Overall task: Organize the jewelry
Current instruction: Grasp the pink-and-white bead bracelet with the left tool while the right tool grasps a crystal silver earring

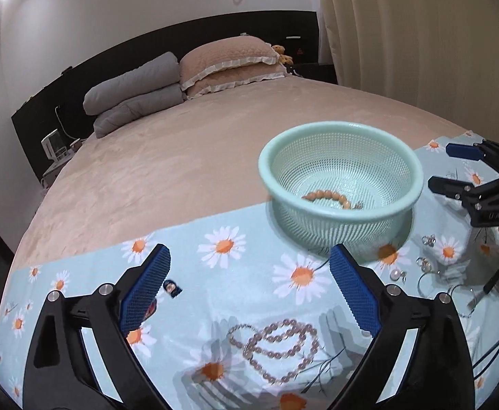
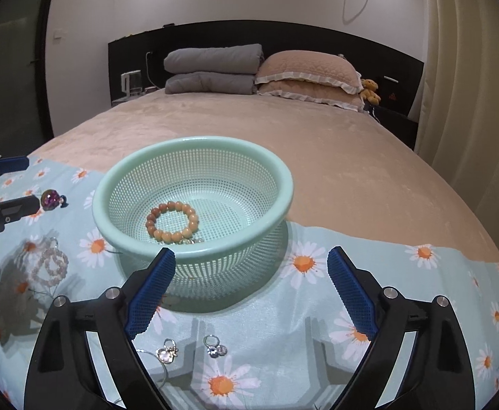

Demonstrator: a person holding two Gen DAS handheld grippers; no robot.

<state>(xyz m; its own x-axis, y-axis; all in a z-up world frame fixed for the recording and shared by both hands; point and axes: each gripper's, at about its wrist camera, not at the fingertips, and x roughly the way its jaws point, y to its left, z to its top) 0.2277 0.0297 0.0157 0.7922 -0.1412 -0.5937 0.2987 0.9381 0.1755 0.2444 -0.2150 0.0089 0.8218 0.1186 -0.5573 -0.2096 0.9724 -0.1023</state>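
My left gripper (image 1: 249,251) stands open above a pink bead necklace (image 1: 276,348) coiled on the daisy cloth, nothing pressed between its blue pads. A mint mesh basket (image 1: 416,177) sits ahead to the right and holds an orange bead bracelet (image 1: 328,196). My right gripper (image 2: 251,256) is open too, just before the basket (image 2: 283,177), where the bracelet (image 2: 172,218) lies. Two small crystal earrings (image 2: 213,343) (image 2: 167,350) rest on the cloth under its fingers. Each gripper shows in the other's view, right gripper (image 1: 440,167) and left gripper (image 2: 32,181).
A light blue daisy cloth (image 1: 249,218) covers the near end of a beige bed (image 1: 181,143). A purple faceted charm (image 2: 51,200) lies left of the basket. A pearl earring (image 1: 395,275) and a thin hoop (image 1: 430,283) lie right. Pillows (image 2: 304,71) are far off.
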